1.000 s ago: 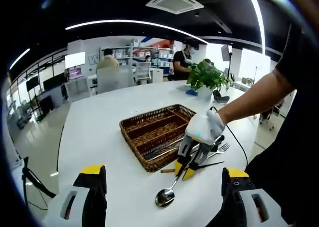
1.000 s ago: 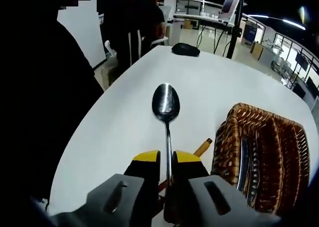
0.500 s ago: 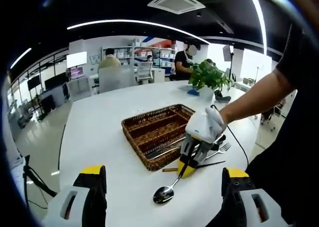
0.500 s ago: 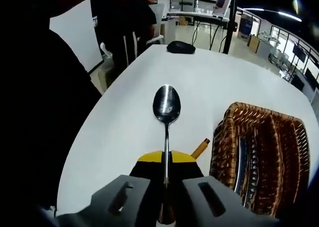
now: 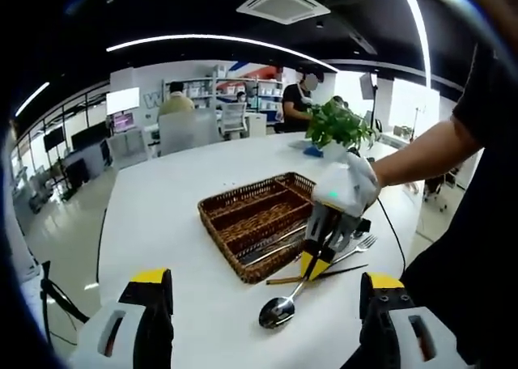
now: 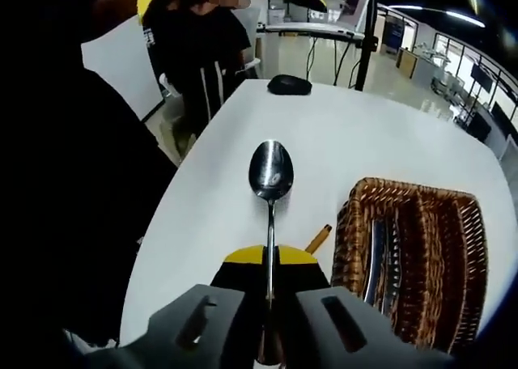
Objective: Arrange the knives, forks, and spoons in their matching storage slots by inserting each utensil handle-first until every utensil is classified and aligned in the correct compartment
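One spoon (image 6: pixel 270 175) is held by its handle, with the bowl pointing away from the right tongs (image 6: pixel 269 260) and lifted a little over the counter (image 6: pixel 340 142). The right tongs are closed tight on the spoon handle; their yellow tips meet around it. In the left gripper view the same spoon (image 5: pixel 283 304) hangs below the right tongs (image 5: pixel 317 265), near the front corner of the basket (image 5: pixel 243 215).

There is one wicker basket (image 6: pixel 453 256) with long compartments, and several metal utensils lie inside it; I cannot count them exactly. One fork (image 5: pixel 356 246) and one brown stick-like utensil (image 5: pixel 283 280) lie on the counter just beside the basket.

The left tongs (image 5: pixel 267 304) are wide open and hold nothing.

The counter is white and rounded. One potted plant (image 5: pixel 336 126) stands at its far side. Behind it is an office room with shelves, screens and ceiling lights.
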{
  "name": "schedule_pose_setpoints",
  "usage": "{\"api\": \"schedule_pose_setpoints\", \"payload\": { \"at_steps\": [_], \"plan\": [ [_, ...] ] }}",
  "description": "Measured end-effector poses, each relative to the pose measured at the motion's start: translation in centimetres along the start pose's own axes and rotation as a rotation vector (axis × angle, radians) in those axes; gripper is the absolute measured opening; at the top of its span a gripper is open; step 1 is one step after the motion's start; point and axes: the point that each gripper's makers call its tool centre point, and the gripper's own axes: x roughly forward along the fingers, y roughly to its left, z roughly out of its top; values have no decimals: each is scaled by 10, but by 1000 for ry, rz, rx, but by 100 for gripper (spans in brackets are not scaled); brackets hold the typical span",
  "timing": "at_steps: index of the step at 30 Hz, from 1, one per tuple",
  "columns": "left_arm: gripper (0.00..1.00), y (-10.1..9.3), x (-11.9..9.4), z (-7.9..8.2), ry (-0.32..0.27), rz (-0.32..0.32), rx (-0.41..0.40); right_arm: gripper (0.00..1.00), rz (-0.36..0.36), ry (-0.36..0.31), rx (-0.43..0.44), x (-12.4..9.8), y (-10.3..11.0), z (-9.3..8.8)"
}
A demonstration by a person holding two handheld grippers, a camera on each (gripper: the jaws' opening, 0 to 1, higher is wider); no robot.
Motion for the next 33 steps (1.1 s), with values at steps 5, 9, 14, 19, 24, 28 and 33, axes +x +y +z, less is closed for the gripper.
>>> {"api": "schedule_pose_setpoints", "payload": {
  "at_steps": [5, 9, 14, 19, 24, 28, 33],
  "plan": [
    [100, 3, 2, 7, -19, -3, -11, 0, -35, -15, 20, -19, -6, 3],
    [100, 4, 4, 14, -29, -10, -3, 0, -71, -21, 24, -41, -12, 8],
    [100, 4, 6, 24, -45, -19, 10, 0, -126, -11, 19, -69, -21, 13],
    [100, 6, 6, 29, -48, -29, 10, 0, -174, -6, 17, -96, -29, 19],
    [100, 8, 3, 36, -69, -32, 17, 0, -184, -2, 29, -114, -27, 19],
    [100, 9, -3, 46, -86, -32, 36, 0, -220, 2, 24, -130, -29, 20],
    [100, 14, -6, 45, -63, -36, 44, 0, -248, -18, 3, -148, -34, 27]
  ]
}}
